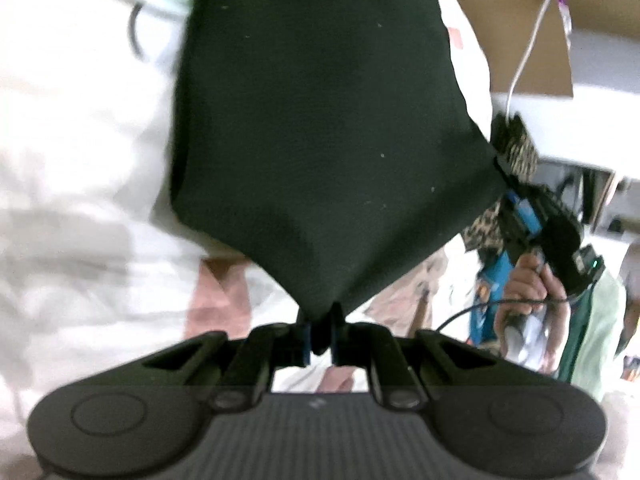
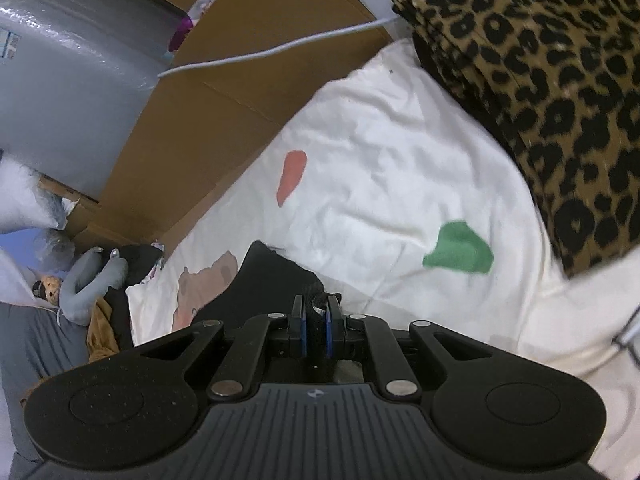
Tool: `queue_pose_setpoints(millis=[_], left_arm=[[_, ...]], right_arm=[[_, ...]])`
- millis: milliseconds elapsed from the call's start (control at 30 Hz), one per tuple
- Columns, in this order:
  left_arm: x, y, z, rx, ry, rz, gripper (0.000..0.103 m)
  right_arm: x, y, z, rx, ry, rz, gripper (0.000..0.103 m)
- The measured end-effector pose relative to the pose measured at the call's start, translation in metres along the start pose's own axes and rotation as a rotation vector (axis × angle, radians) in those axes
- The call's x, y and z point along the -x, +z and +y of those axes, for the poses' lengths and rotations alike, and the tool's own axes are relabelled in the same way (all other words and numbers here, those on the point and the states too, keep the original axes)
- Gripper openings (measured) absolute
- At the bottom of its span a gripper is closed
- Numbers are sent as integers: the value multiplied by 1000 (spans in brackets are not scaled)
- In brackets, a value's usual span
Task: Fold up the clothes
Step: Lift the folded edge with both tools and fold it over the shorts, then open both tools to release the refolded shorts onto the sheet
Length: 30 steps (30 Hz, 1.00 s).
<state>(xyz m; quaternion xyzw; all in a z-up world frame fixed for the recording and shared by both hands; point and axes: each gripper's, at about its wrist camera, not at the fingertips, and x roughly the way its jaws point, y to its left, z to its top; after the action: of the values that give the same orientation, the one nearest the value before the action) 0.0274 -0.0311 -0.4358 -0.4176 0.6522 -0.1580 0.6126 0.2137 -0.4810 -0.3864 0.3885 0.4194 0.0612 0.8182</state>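
Left wrist view: the left gripper (image 1: 319,336) is clenched on a corner of a black cloth (image 1: 320,128), which spreads upward from the jaws as a taut, roughly diamond-shaped sheet and fills the middle of the view. At the sheet's right corner the right gripper (image 1: 505,168) pinches another corner; a hand (image 1: 530,292) holds its handle, from which a dark cable runs. Behind the cloth lies a white sheet (image 1: 80,120), blurred; a cardboard box (image 1: 516,32) and a white cable (image 1: 532,32) appear at upper right. Right wrist view: the right gripper (image 2: 317,320) is clamped on a bunched corner of the black cloth (image 2: 272,276), which trails to the left of the jaws over the white sheet (image 2: 380,152). The sheet bears a red patch (image 2: 292,176) and a green patch (image 2: 458,248). A folded leopard-print cloth (image 2: 552,100) lies on the sheet at upper right. Cardboard boxes (image 2: 192,128) stand beside the sheet's left edge, crossed by the white cable (image 2: 260,54).
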Motion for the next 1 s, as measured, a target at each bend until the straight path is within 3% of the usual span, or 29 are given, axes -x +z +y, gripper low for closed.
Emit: queue_pose_setpoints(millis=[233,367,533,767,867,900,933,967,1000], left_arm=[[-21,-49,12,142,-102,-116,6],[-28,-65,19,152,-103,-126,0],[-36,-70,22,149,-84,-131,0],[-27,-76,17,64,13,-84,0],[-13,-68,6,4,86,-65,3],[-8,-60,-1,-40,123,-54,6],[-4,-53,-9,-85,159,-43,14],[3,-45,-16,-137,197,-32,23],[11,-39,-22,-198,230,-23,26]], right_arm=[[-3,17,-1,29,-11,-8,7],[-3,22,-6,33,-17,-11,7],[-6,22,-12,40,-35,-4,7],[-8,24,-23,42,-66,-13,9],[0,25,-34,-10,-100,-39,25],[5,24,-40,-25,-100,-51,39],[11,23,-46,-42,-97,-67,45],[18,22,-52,-62,-90,-81,46],[24,19,-57,-76,-81,-88,46]])
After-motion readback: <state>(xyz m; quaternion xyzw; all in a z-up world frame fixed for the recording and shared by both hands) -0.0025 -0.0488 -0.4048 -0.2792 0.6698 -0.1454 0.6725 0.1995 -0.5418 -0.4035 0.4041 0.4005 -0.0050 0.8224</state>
